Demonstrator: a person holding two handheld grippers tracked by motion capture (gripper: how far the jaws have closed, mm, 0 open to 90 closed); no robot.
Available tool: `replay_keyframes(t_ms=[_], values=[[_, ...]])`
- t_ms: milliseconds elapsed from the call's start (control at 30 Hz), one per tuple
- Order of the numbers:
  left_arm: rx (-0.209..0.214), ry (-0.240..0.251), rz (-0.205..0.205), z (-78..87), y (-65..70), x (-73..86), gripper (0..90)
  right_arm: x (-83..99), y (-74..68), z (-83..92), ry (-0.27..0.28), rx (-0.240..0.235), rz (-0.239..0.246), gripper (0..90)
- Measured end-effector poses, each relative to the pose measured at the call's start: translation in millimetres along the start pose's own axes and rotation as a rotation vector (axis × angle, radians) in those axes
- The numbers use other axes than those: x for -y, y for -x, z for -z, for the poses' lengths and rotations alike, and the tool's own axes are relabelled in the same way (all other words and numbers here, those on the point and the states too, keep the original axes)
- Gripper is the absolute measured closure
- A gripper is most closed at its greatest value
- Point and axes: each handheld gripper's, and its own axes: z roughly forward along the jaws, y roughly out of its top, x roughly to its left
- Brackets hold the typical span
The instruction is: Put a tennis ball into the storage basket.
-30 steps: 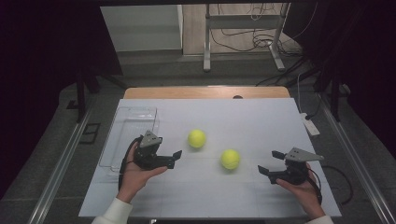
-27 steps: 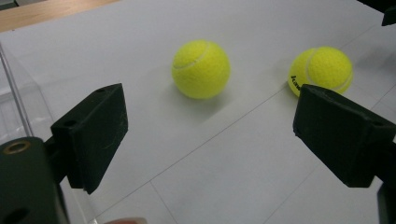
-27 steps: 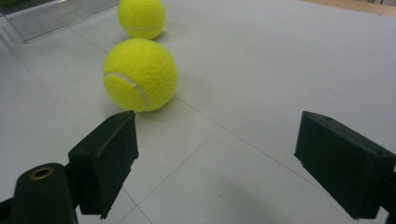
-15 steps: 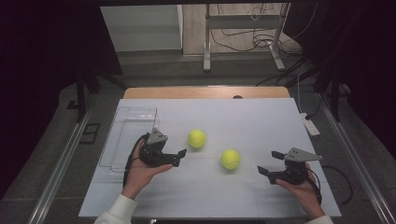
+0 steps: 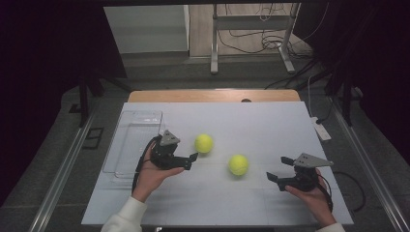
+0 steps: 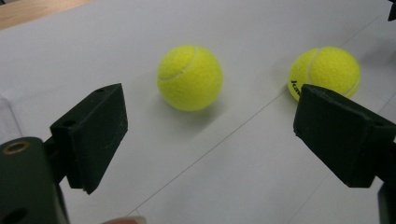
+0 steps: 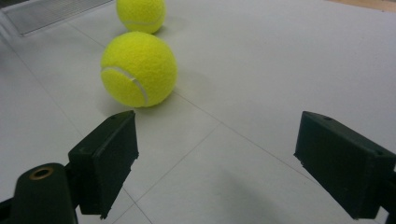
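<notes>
Two yellow tennis balls are sitting on the white table (image 5: 290, 125). The left gripper (image 5: 189, 161) is reaching toward the nearer ball (image 5: 204, 143), which is lying just in front of its jaws, not touching them. The jaws are standing wide apart with nothing between them. The other ball (image 5: 238, 164) is lying a little to the right, between the two hands and apart from the first one. The right gripper (image 5: 278, 169) is hovering near that ball, and its jaws are also wide apart and holding nothing. A clear tray (image 5: 133, 140) is lying on the left side of the table, just beside the left hand (image 5: 154, 171). A tennis ball is probably light and a bit squishy, and its fuzzy skin should not be slippery. But it is round, so it may roll away if a jaw bumps it on one side. The best place to take hold looks like the widest part of the ball, with one jaw on each side of its middle, squeezing gently.
</notes>
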Motion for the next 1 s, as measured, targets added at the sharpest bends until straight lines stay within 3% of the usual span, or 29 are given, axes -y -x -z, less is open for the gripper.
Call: replay_keyframes(t_ms=[1000], values=[[0.041,-0.051,-0.016,-26.9,-2.3,-21.4,9.0,1.4,-0.4,-1.7,-0.021,0.002,0.01,13.7]])
